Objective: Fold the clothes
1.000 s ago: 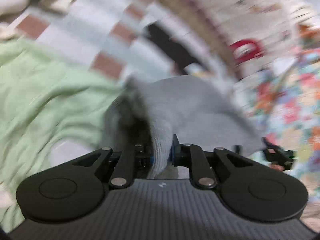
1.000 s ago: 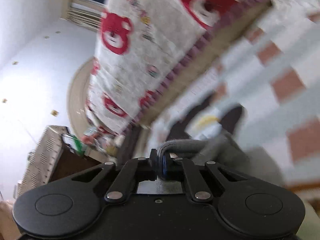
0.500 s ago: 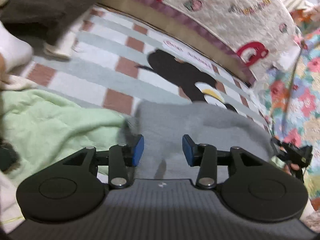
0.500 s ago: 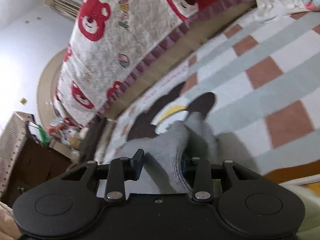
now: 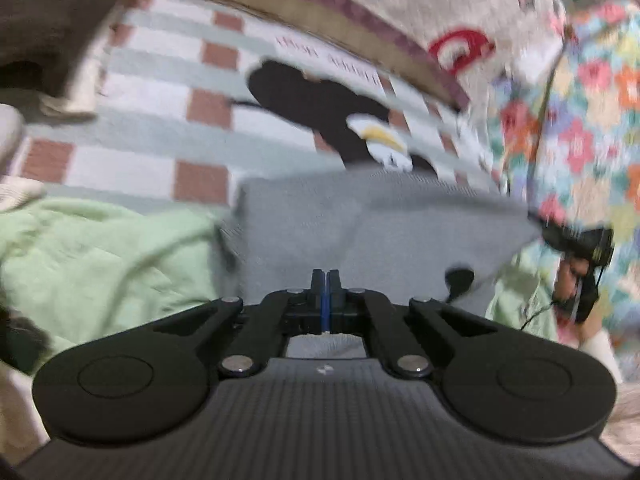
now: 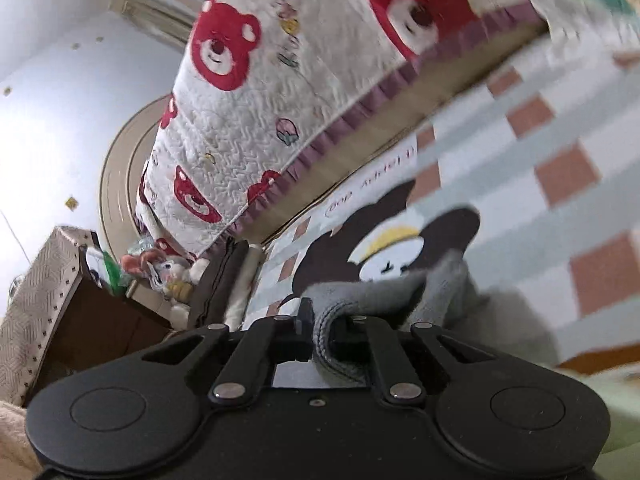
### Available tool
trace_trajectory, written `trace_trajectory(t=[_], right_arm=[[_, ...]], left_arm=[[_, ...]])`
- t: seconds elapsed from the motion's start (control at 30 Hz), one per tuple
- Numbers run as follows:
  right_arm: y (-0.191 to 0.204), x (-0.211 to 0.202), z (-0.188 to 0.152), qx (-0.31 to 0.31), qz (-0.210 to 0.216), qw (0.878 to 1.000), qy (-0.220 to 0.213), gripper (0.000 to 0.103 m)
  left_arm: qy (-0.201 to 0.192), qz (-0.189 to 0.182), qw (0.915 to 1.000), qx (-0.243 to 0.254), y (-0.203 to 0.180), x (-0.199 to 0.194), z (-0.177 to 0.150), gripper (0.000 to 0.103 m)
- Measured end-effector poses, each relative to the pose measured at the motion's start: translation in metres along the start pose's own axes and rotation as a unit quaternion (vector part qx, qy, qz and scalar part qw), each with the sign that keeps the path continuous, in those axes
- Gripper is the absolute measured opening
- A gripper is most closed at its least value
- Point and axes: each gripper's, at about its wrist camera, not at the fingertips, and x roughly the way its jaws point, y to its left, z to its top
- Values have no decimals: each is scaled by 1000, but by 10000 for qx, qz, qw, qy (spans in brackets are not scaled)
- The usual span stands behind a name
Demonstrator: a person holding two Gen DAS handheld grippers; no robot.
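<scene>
A grey garment [image 5: 360, 224] lies spread on the checked mat in the left wrist view. My left gripper [image 5: 325, 280] hovers over its near edge, shut, blue pads together with no cloth seen between them. In the same view my right gripper [image 5: 576, 248] sits at the garment's right corner with a hand [image 5: 566, 280] behind it. In the right wrist view my right gripper [image 6: 326, 320] has its jaws closing on a thick rolled edge of the grey garment [image 6: 400, 292], which bunches up just ahead of the fingers.
A light green garment [image 5: 100, 248] lies left of the grey one. Under both is a checked mat [image 5: 160, 128] with a dark bear print. Behind stands a bear-patterned quilt [image 6: 280, 100]; a floral cloth [image 5: 580, 120] is right, a wooden cabinet [image 6: 100, 320] left.
My left gripper let go of the grey cloth, opened, then shut empty and rose. My right gripper opened and closed again on the grey edge. The garment now lies flatter.
</scene>
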Motion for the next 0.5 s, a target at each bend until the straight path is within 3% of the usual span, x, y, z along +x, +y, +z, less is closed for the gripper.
trace_trajectory(t=[0.07,0.13,0.23,0.27,0.3,0.4,0.5], right_arm=[[-1,-2,4,-263,-481,9982,261,9],[-9,15,-6,-394,-1262,9891,648,10],[-7,40,-25,-785,-2260,9668,901,30],[2,45,-32,-1051,-2589,9567,812,49],[12,50,-39,-1348,-2926,9442,688,54],[45,54,-58,-1731,-3511,9201,159,53],[80,43,-71,-1722,-3632,9140,-560,55]], left_arm=[[-8,173,9998,30,4,3,-3,3],[-1,262,9996,-43,9,16,-8,8],[-10,292,9990,-352,22,37,-14,24],[45,238,9988,-435,24,43,-15,24],[106,182,9989,-422,22,47,-17,24],[149,225,9996,-106,12,53,-20,27],[66,290,9994,-154,11,59,-23,42]])
